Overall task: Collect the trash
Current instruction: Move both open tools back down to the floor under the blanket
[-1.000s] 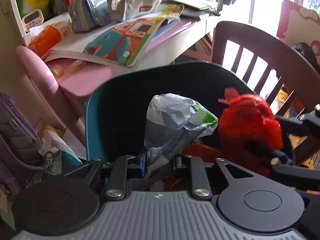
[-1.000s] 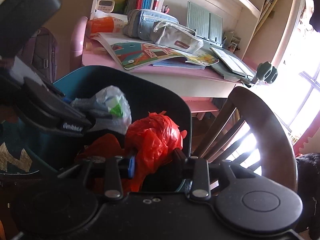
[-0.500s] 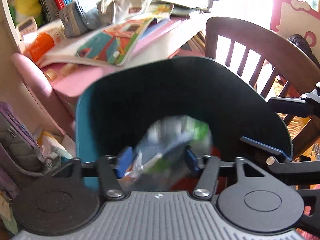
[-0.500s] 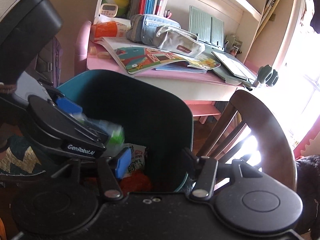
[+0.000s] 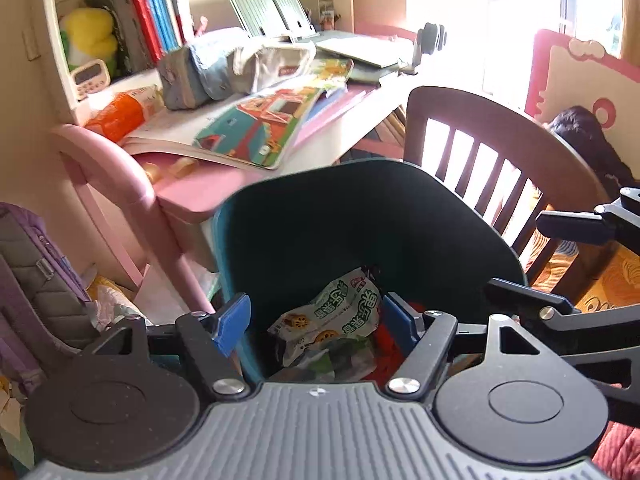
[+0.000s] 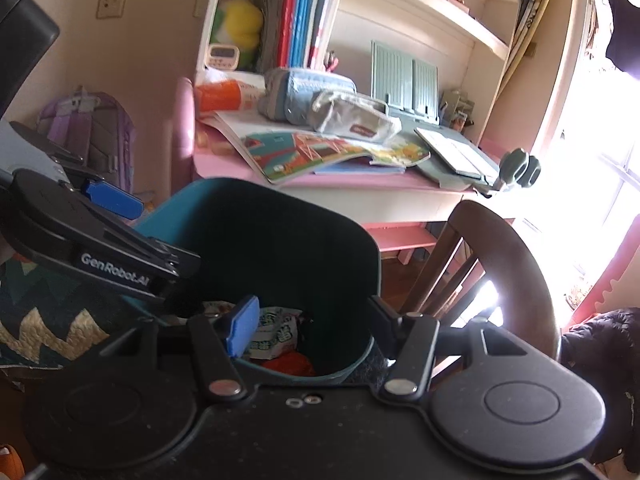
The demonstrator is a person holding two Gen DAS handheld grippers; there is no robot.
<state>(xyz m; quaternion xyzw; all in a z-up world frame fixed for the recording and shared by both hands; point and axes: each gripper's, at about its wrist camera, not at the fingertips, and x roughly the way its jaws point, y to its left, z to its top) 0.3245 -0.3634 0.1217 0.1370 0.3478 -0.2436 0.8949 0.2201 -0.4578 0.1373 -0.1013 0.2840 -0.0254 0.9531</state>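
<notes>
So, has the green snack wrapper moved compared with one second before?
Yes. The green snack wrapper went down, from above the teal bin's rim to its bottom; the left gripper is open.

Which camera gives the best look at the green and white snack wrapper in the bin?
The left wrist view: the snack wrapper lies nearly whole in the teal bin, print visible. In the right wrist view, only a patch of it shows behind a blue pad of the open right tongs.

The left tool (image 5: 318, 320) has its two blue pads wide apart and holds nothing. The right tool (image 6: 310, 320) is spread wide too, and empty. They sit close together.
</notes>
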